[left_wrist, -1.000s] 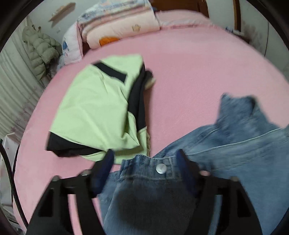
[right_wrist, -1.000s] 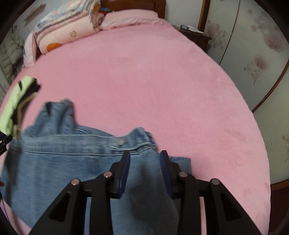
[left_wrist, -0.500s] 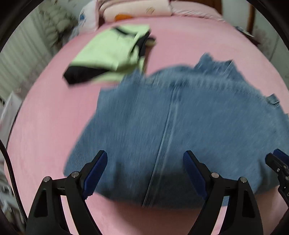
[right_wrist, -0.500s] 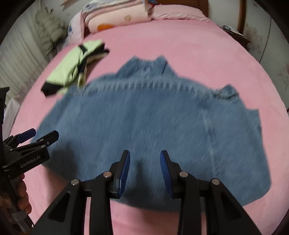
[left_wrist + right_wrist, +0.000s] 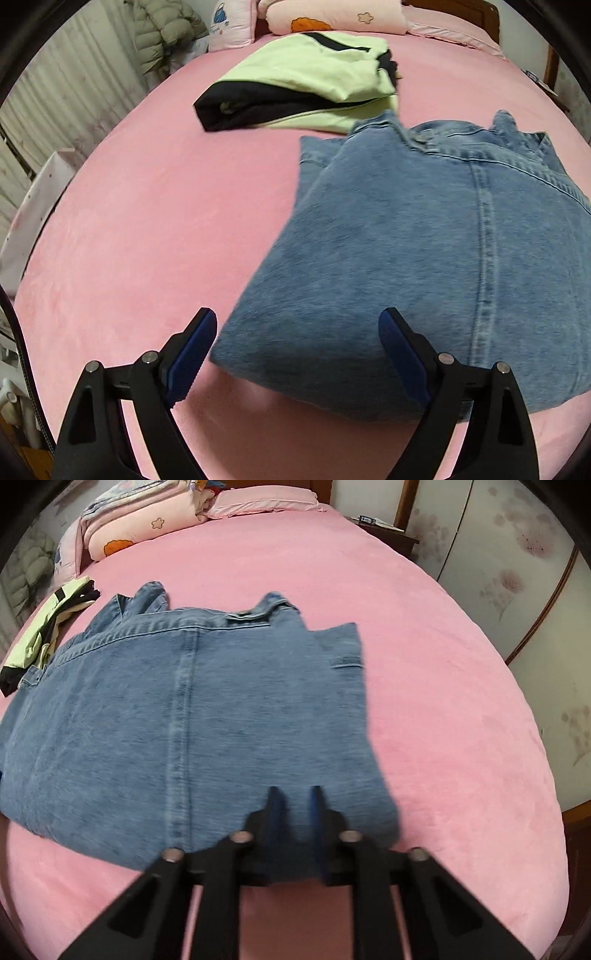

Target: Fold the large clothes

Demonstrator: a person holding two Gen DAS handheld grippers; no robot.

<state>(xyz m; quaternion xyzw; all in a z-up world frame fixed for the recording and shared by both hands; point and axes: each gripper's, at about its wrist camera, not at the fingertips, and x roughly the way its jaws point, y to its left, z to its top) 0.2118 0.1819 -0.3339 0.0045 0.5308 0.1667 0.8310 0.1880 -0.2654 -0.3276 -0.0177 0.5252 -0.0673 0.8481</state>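
A blue denim jacket [image 5: 424, 240] lies folded on the pink bed [image 5: 147, 221], back side up, collar at the far end. It also shows in the right wrist view [image 5: 184, 720]. My left gripper [image 5: 299, 343] is open wide and empty, its fingers either side of the jacket's near left corner. My right gripper [image 5: 295, 808] is over the jacket's near right edge with its fingers a narrow gap apart; the view is blurred, and I cannot tell whether cloth is between them.
A folded light-green and black garment [image 5: 314, 81] lies beyond the jacket, also seen at the left of the right wrist view [image 5: 44, 635]. Stacked pink quilts and pillows [image 5: 140, 528] sit at the headboard. A wardrobe [image 5: 517, 572] stands to the right of the bed.
One second ago both grippers held the denim's edge. The jacket has since been laid down folded on the bed, the left gripper opened and let go, and both grippers drew back to its near edge.
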